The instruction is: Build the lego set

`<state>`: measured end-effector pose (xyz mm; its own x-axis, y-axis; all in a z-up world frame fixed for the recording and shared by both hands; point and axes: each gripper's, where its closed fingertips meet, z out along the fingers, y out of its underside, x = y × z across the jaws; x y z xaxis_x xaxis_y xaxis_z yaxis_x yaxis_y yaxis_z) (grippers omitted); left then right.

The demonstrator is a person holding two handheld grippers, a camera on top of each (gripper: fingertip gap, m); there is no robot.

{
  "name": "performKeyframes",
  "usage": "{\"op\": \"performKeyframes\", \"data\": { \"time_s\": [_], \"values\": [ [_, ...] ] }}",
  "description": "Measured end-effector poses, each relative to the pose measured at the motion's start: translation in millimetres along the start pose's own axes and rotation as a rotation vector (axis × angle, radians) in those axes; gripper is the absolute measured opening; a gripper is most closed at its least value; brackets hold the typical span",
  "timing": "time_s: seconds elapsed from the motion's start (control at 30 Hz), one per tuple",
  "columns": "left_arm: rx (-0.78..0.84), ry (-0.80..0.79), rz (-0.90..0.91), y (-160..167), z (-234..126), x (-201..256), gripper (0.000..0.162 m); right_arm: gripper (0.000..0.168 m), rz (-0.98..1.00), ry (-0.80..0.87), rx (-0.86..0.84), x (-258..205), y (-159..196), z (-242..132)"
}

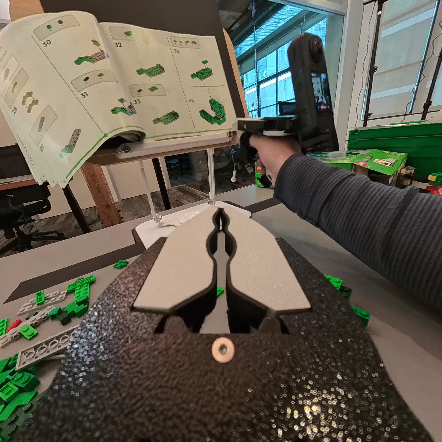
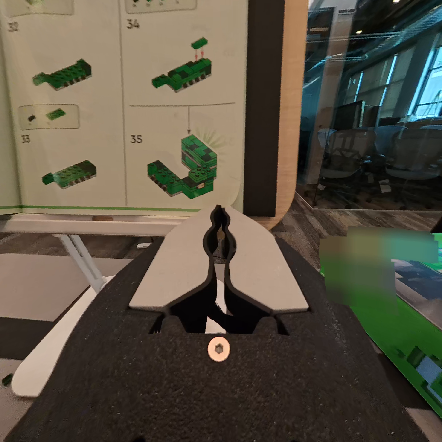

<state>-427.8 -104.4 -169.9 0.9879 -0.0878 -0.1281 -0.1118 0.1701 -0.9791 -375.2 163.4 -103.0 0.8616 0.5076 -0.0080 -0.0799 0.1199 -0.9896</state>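
An open instruction booklet [image 1: 114, 79] rests on a white stand [image 1: 155, 229] at the back of the grey table; it fills the upper left of the right wrist view [image 2: 124, 107]. Loose green and grey lego pieces [image 1: 59, 303] lie at the left of the table, with more green pieces [image 1: 339, 287] at the right of my left gripper. My left gripper [image 1: 221, 211] is shut and empty, low over the table before the stand. My right gripper [image 2: 220, 209] is shut and empty, raised close to the booklet's lower right corner. It also shows in the left wrist view [image 1: 241, 126], held by a hand.
A green lego box [image 1: 373, 162] and stacked green bins [image 1: 394, 138] stand at the right back of the table. The green box [image 2: 394, 334] lies close to the right gripper's right side. A long grey plate [image 1: 45, 349] lies near the front left. Office chairs stand beyond the table. Across from one pair of fingers to the other is roughly 30 cm.
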Motion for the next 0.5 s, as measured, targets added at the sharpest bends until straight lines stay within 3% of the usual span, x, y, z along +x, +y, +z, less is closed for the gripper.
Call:
{"op": "performKeyframes", "data": {
  "time_s": [0.23,0.33,0.43,0.5],
  "values": [
    [-0.001,0.004,0.001,0,0,1,0.0,0.0,0.006,-0.031,-0.005,-7,0,0],
    [-0.002,0.006,0.002,0,0,1,0.0,0.0,0.024,0.061,0.021,8,-1,-3],
    [-0.002,0.006,0.0,0,0,1,0.0,0.021,0.047,0.111,0.046,17,-4,-4],
    [-0.001,0.005,0.0,0,0,1,0.0,0.023,0.069,0.096,0.02,16,1,-2]
  ]
}}
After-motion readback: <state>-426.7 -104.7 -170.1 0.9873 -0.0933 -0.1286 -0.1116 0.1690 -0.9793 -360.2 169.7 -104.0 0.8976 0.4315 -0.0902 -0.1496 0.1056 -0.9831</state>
